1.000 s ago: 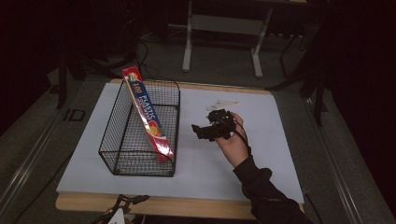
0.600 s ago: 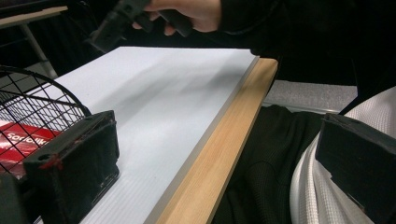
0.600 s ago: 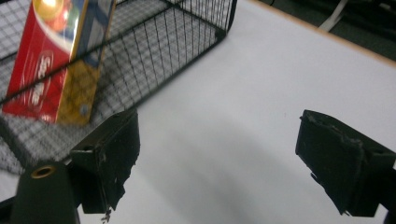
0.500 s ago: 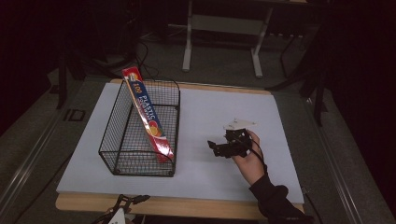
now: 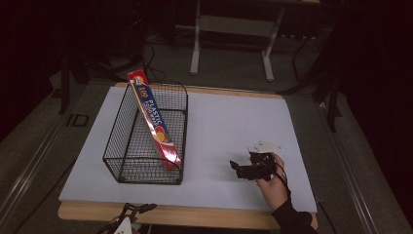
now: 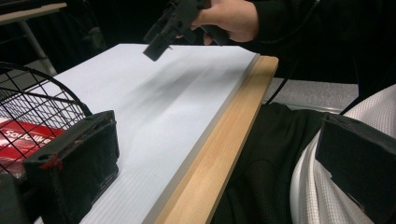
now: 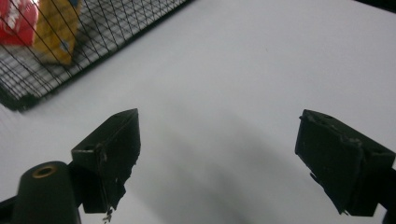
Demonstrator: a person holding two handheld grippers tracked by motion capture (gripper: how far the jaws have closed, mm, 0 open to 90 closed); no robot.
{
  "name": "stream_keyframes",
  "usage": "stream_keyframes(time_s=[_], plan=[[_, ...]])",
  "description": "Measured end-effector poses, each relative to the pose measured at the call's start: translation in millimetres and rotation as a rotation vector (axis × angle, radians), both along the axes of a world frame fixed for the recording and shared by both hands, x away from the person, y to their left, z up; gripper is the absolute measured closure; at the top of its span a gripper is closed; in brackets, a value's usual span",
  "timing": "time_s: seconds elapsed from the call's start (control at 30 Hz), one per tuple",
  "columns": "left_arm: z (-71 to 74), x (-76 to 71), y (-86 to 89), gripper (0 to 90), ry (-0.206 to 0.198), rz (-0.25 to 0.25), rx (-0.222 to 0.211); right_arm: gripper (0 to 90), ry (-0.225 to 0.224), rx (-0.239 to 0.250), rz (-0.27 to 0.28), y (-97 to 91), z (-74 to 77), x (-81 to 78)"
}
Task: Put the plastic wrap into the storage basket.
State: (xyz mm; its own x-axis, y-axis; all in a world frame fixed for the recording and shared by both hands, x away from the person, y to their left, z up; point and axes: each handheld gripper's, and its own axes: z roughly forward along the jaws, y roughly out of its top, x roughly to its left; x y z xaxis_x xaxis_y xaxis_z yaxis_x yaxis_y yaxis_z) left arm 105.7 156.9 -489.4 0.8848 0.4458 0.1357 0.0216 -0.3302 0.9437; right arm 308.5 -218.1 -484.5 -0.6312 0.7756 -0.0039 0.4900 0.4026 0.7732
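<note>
One red cardboard plastic-wrap box leans slantwise inside black wire basket on white surface, placement apparently done. My right tongs wide, empty, well apart from basket. My left tongs wide, empty, at surface's near edge.

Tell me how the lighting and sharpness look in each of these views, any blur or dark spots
High view: the white table is lit, the floor around it sinks into dark, and the plastic wrap box in the wire basket reads clearly. Left gripper view: sharp near the wooden edge, soft shadow streaks under the right gripper. Right gripper view: basket corner smeared, jaw shadows diffuse.
</note>
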Motion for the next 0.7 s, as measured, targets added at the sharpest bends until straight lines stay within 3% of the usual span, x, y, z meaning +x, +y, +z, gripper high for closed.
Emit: stream_keyframes(time_s=[0.3,0.5,0.7], plan=[[0.0,-0.1,0.0,0.0,0.003,-0.003,-0.001,14.2,-0.024,0.03,-0.032,-25.3,-3.9,-14.9],[0.4,-0.3,0.2,0.0,0.002,-0.005,-0.001,14.1,-0.013,0.055,-0.042,-40.0,-7.6,-21.1],[0.2,-0.3,0.3,0.0,0.005,-0.008,0.0,14.2,-0.047,0.018,-0.048,-43.3,-9.3,-18.9]])
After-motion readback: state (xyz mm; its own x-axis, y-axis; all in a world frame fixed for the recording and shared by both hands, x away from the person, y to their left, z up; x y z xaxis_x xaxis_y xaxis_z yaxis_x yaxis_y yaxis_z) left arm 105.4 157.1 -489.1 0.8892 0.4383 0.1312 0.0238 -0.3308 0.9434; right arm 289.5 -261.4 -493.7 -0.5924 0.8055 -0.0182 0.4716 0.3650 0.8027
